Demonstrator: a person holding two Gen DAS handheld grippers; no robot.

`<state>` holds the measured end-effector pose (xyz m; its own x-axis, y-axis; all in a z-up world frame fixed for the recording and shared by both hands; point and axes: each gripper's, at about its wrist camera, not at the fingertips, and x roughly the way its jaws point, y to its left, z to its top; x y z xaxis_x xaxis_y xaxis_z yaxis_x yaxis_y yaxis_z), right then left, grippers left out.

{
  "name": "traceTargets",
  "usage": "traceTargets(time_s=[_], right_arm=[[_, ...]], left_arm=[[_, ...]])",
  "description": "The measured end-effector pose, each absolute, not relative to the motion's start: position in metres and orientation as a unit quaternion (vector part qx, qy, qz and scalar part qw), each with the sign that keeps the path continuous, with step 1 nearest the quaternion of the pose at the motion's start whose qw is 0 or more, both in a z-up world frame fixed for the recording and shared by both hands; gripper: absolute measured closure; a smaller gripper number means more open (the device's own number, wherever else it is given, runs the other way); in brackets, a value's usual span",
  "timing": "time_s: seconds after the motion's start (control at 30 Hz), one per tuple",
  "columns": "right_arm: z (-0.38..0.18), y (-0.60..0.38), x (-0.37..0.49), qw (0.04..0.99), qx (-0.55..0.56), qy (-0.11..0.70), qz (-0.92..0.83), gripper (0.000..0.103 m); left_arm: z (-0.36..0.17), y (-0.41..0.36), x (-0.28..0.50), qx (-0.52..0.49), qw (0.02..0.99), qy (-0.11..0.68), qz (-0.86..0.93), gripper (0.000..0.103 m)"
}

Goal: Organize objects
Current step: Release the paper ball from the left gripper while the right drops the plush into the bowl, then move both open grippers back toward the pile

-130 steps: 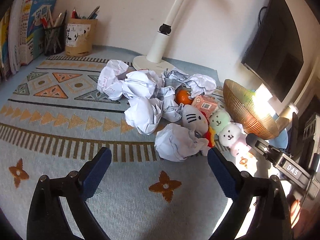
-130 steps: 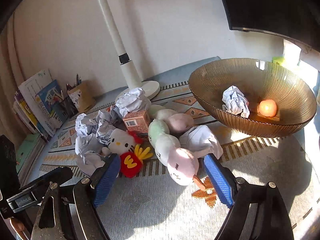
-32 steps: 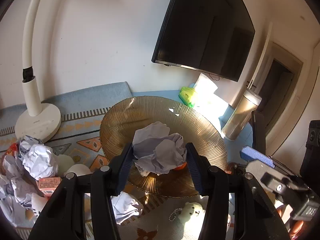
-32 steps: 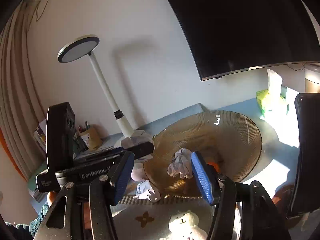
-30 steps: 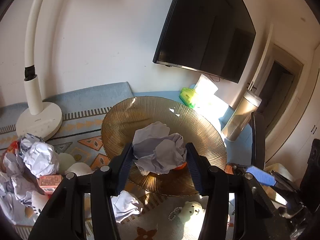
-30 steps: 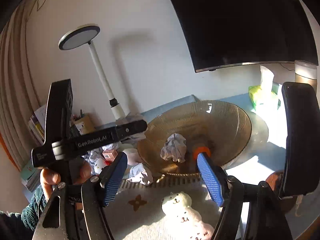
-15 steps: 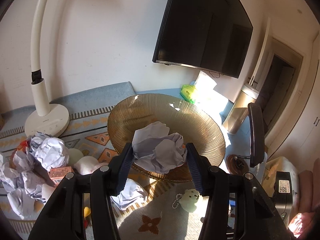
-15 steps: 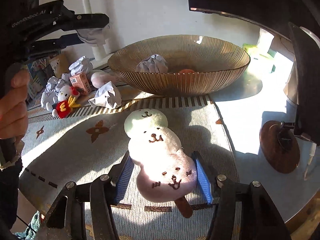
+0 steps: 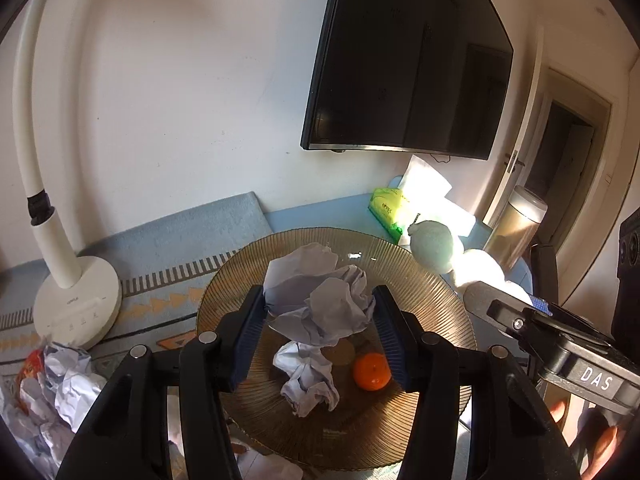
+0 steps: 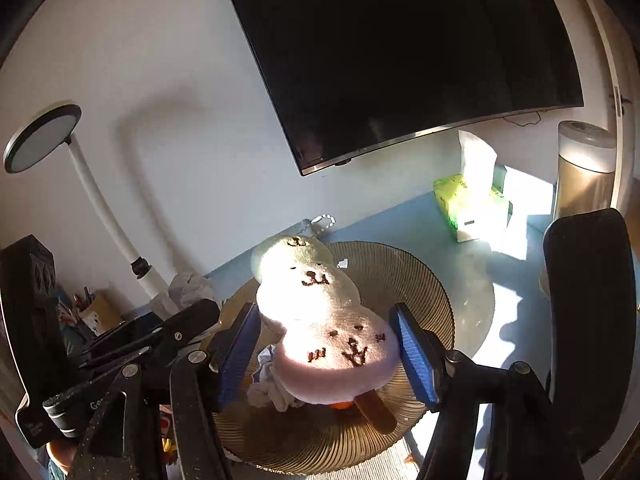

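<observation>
L gripper (image 9: pixel 320 334) clamps crumpled white paper ball (image 9: pixel 320 304); R gripper (image 10: pixel 324 354) clamps pink-white-green plush dango skewer (image 10: pixel 320 320). Ribbed amber glass bowl (image 9: pixel 432 280) directly below both. Lower before releasing, one at a time

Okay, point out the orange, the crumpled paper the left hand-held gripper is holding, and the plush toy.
orange (image 9: pixel 372 371), left wrist view, middle of its peel.
crumpled paper (image 9: pixel 320 294), left wrist view, centre of the wad.
plush toy (image 10: pixel 316 304), right wrist view, white middle segment.

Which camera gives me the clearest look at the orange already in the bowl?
The left wrist view: the orange lies fully visible on the floor of the bowl, beside a paper ball. In the right wrist view only an orange sliver shows beneath the plush toy.
</observation>
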<state>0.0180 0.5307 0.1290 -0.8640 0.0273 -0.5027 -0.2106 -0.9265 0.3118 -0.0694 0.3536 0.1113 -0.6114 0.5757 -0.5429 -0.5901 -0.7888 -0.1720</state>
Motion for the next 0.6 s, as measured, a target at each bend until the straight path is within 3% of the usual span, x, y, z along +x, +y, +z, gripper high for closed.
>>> traceTargets(time_s=[0.03,0.07,0.13,0.33,0.53,0.6], right_arm=[[0.129,0.533,0.012,0.067,-0.251,0.184,0.948,0.032],[0.129,0.536,0.008,0.068,-0.252,0.184,0.948,0.03],[0.126,0.54,0.005,0.064,-0.262,0.19,0.944,0.029],[0.124,0.53,0.033,0.036,-0.267,0.195,0.943,0.029],[0.153,0.451,0.066,-0.048,-0.253,0.129,0.958,0.028],[0.164,0.422,0.08,-0.079,-0.24,0.109,0.961,0.019]], left_arm=[[0.112,0.356,-0.072,-0.293,0.324,0.011,0.899,0.041],[0.111,0.359,-0.076,-0.294,0.323,0.012,0.899,0.023],[0.109,0.358,-0.08,-0.298,0.31,0.008,0.903,0.015],[0.111,0.32,-0.062,-0.31,0.31,-0.027,0.898,0.015],[0.133,0.245,-0.008,-0.274,0.272,-0.035,0.922,0.015],[0.137,0.21,0.011,-0.26,0.249,-0.044,0.932,0.013]])
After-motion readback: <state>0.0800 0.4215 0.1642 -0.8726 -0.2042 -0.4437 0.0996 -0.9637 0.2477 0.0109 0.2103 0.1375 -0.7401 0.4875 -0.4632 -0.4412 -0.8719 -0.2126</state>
